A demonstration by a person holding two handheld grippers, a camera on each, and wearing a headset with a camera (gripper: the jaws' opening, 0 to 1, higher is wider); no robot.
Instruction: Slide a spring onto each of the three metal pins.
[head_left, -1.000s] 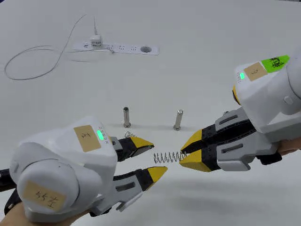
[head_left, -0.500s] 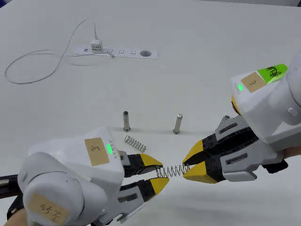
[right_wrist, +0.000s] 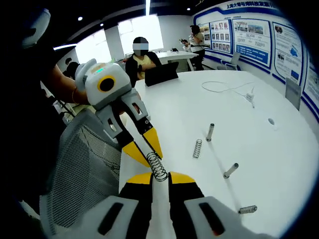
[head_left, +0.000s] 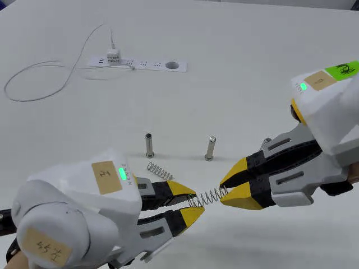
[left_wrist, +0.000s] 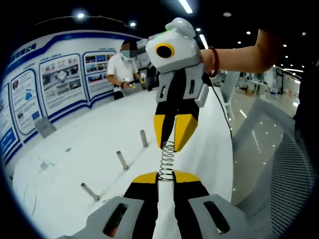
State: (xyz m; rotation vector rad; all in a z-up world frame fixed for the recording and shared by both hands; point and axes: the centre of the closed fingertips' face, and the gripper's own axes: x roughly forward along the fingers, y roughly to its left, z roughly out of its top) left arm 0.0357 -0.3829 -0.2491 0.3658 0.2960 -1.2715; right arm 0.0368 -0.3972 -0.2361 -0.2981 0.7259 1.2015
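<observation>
Pinching one spring between them, left gripper and right gripper hide its ends; fingers closed.

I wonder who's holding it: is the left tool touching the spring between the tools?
Touching. The left gripper view shows the left tool pinching the spring at its near end.

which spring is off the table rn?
The held spring, spanning the gap between the left tool and right tool, one end pinched in each. A loose spring and a second spring lie flat on the table.
</observation>
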